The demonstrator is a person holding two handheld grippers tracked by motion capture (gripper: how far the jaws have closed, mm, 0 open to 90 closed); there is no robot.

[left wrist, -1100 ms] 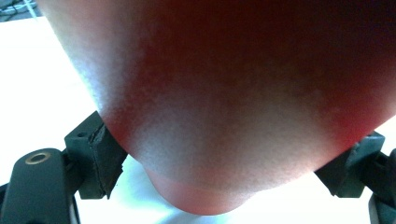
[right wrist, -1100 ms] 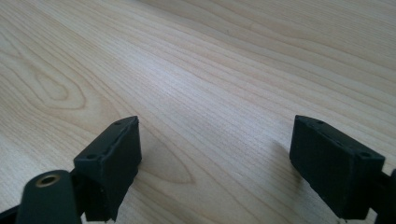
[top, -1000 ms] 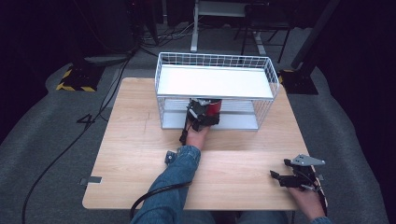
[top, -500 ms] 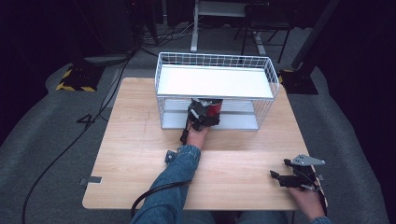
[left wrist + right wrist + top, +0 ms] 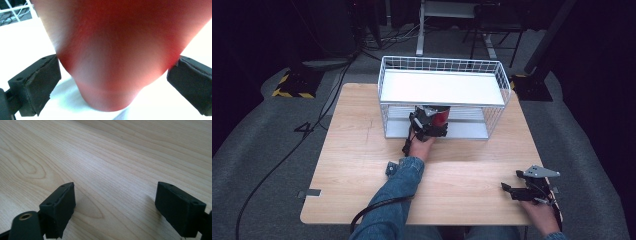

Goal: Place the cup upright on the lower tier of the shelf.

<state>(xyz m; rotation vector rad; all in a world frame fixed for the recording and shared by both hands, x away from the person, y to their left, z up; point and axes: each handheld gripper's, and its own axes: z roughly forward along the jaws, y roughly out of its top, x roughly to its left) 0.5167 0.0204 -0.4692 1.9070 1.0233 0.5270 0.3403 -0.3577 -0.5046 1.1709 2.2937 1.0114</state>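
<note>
A red tapered object (image 5: 441,117), perhaps a cup, sits at the front opening of the lower level of a white wire rack (image 5: 383,95). My left gripper (image 5: 432,120) reaches in from the front with its jaws against the object's two sides. In the left gripper view the red object (image 5: 120,50) looms close and blurred between the black pads (image 5: 37,85), over a bright white surface. My right gripper (image 5: 508,191) rests open near the table's front right corner, nothing between its jaws. In the right gripper view, bare wood lies under the right gripper (image 5: 115,195).
The rack stands at the back middle of the wooden table (image 5: 352,160), its white top shelf (image 5: 442,87) bare. Cables trail from the left sleeve over the front edge. Dark floor, a striped block (image 5: 292,85) and stand legs lie beyond the table.
</note>
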